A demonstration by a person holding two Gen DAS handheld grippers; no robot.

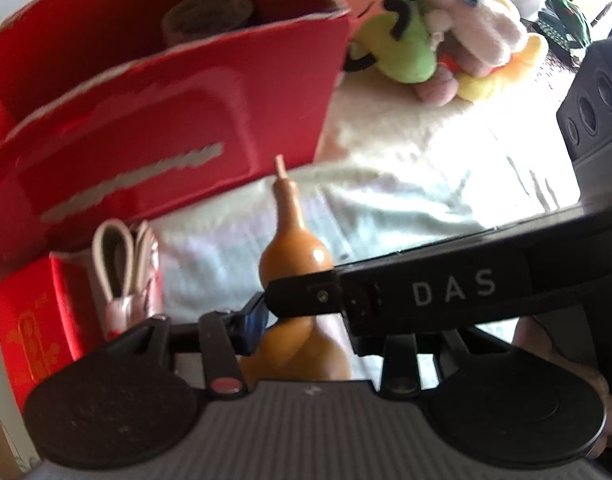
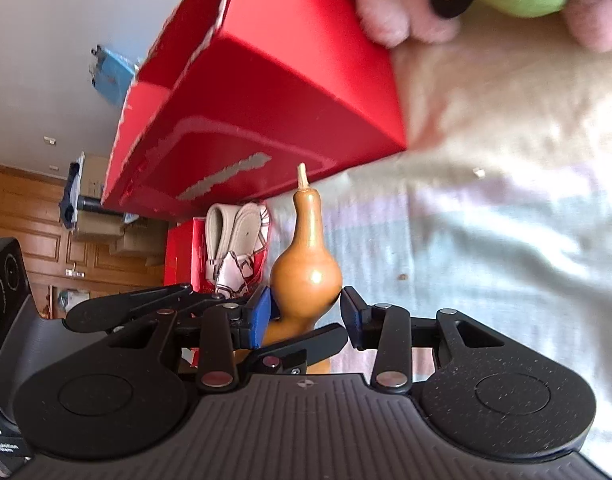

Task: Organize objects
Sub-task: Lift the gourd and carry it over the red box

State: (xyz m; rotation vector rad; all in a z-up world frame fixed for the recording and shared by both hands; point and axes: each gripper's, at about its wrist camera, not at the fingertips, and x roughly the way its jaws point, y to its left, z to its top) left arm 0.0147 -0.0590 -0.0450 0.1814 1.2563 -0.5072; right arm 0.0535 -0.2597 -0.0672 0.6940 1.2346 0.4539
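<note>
Both tongs (image 2: 306, 316) (image 1: 266, 316) pinch the gourd (image 2: 306, 268) — over pale bedding (image 2: 485, 240), wooden cabinets (image 2: 34, 220) behind.

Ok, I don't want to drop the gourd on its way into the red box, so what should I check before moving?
1. Gourd upright: ok, stem points up.
2. Right gripper around the gourd: ok, pads on both sides. Firm hold: cannot tell.
3. Left gripper hold: cannot tell, the right gripper crosses in front of it.
4. Red box open on top: ok. Room inside: cannot tell, a round thing already sits there.
5. Grippers free of each other: not ok, they overlap at the gourd.
6. Toys out of the way: ok, they lie past the box's corner.
</note>
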